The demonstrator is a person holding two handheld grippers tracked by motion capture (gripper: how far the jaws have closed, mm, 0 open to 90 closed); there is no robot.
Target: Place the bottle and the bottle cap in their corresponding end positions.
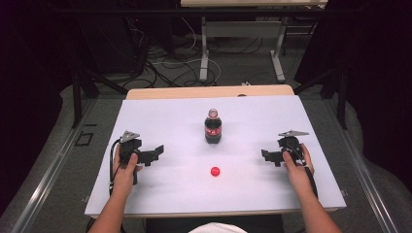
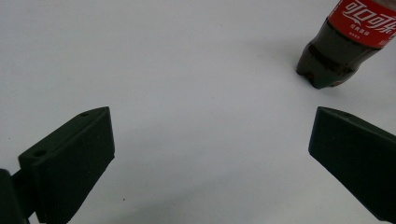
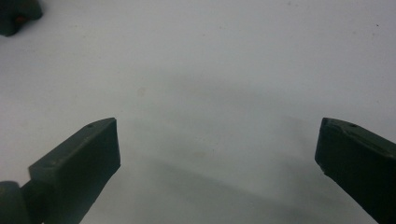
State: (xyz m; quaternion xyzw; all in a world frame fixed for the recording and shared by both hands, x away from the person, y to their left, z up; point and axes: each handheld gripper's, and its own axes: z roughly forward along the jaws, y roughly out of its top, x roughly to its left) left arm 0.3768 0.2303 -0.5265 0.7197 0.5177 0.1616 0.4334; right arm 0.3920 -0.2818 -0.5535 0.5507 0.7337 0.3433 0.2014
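High view | one bottle | one red cap | two claws

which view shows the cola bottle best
The high view: the cola bottle stands whole and upright mid-table, its cap off, with the red cap lying nearer the person. The left gripper view catches only its lower body and part of the red label at the top right. The right gripper view has just a dark corner that may be its base.
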